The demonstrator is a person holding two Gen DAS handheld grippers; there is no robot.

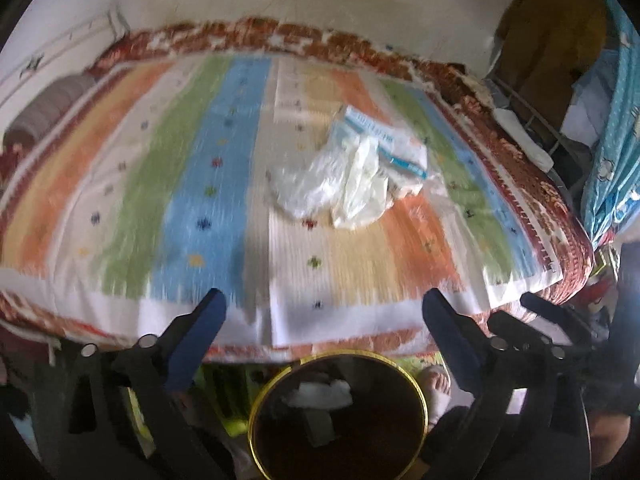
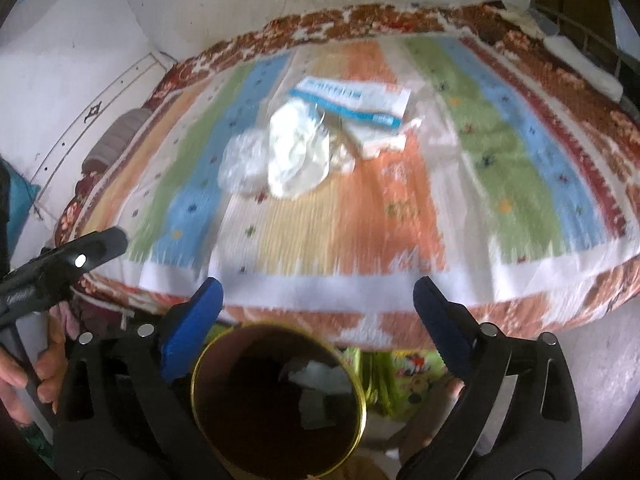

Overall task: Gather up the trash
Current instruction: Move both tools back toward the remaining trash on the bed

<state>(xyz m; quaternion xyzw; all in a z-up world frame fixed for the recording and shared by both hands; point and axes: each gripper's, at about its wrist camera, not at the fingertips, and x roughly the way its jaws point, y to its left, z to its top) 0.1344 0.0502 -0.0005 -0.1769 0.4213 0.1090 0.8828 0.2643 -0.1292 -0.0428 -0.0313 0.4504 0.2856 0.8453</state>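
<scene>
You held both grippers above the round bin (image 1: 340, 416), which stood on the floor just in front of the bed edge. The bin had a dark inside and a yellow-gold rim, and some white crumpled trash (image 1: 320, 396) and a pale flat piece were already lying inside it.

Your left gripper (image 1: 326, 312) was wide open, w/ nothing between its blue-padded fingers (image 1: 200, 340). Your right gripper (image 2: 318, 300) was also wide open and empty; its fingers (image 2: 192, 320) stood on both sides of the bin's far rim in the picture, but above it, not touching. In the left wrist view the right gripper showed at the right edge, just beside the left one. In the right wrist view your left hand (image 2: 24, 372) was seen at the left edge, around the handle of the left gripper.

The rest of the trash was still on the bed, approx. in the middle of the striped blanket (image 1: 200, 200): a clear plastic bag (image 1: 304, 188), a crumpled white wrapper (image 1: 360, 184) touching it, and a white packet w/ blue print (image 1: 388, 140) partly under them, on the far side. This pile was well apart from both grippers. A grey rolled pillow (image 1: 48, 112) lay at the left end of the bed, near the wall. Both pictures were blurred, so the print on the packet I could not read.
</scene>
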